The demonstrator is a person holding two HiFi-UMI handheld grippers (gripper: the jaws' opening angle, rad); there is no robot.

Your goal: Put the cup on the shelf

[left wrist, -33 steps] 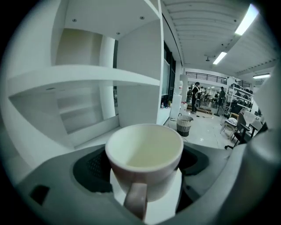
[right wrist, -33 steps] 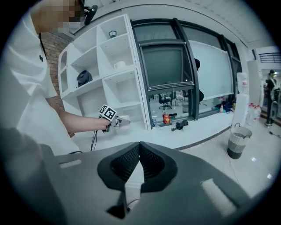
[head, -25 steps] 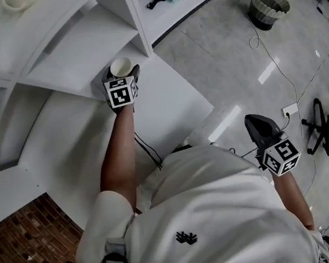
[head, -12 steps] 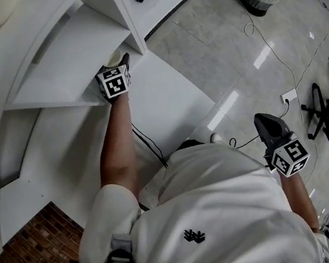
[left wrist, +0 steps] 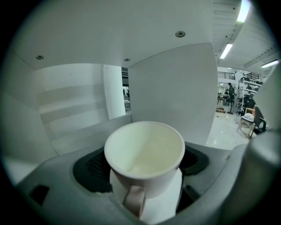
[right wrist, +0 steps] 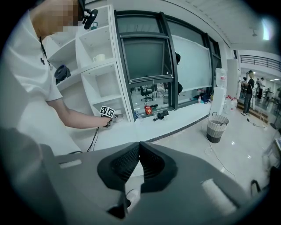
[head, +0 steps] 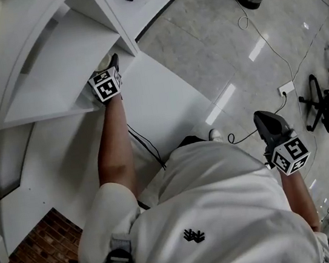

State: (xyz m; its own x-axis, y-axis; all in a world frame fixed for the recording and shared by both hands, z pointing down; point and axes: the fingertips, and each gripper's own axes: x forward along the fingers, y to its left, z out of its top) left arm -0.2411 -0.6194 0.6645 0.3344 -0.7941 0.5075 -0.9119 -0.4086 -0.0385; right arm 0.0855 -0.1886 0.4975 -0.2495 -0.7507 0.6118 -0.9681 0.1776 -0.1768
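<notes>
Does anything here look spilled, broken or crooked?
Nothing stands out. The white cup is upright, empty and whole in the left gripper, inside a shelf compartment. The right gripper is shut on nothing.

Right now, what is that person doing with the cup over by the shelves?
A person has a gripper in each hand. The left gripper is clamped on a white cup and has reached into a compartment of the white shelf. The cup is upright, looks empty, and has not been let go yet. The right gripper is shut, holds nothing, and hangs at the person's side.
</notes>
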